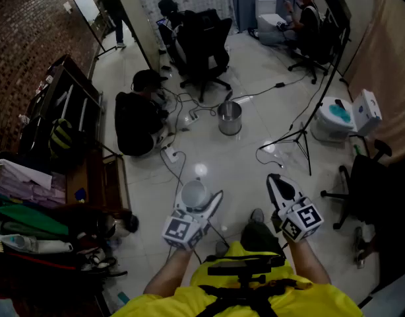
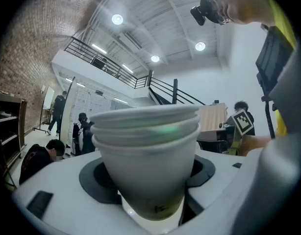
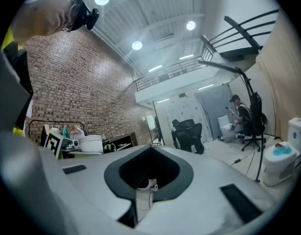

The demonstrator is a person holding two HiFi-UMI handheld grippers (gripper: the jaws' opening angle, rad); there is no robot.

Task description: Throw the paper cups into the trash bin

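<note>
Three rims show on the stack of paper cups [image 2: 146, 151], nested one in another and standing upright between the jaws of the left gripper [image 1: 200, 201]. Those jaws stand wide and are clamped on the stack's lower wall, with a dark pad at either side. In the head view the stack's white mouth faces up, held in the air above the floor [image 1: 255, 154], just in front of the person's yellow shirt [image 1: 189, 299]. The right gripper [image 1: 276, 181] hovers beside the left one, near but apart. Its jaws are together, with only a thin slit between the pads and nothing in them.

The trash bin [image 1: 229, 118], round, metal and open at the top, stands upright on the middle stretch of the floor, well apart from both grippers and farther from the person. Cables [image 1: 189, 114] lie on the floor just beside it, toward the floor's left edge, where a person in black [image 1: 138, 121] crouches. A light-stand tripod [image 1: 300, 136] stands on the bin's other side. A black office chair [image 1: 204, 41] stands beyond the bin, toward the floor's far edge.
</note>
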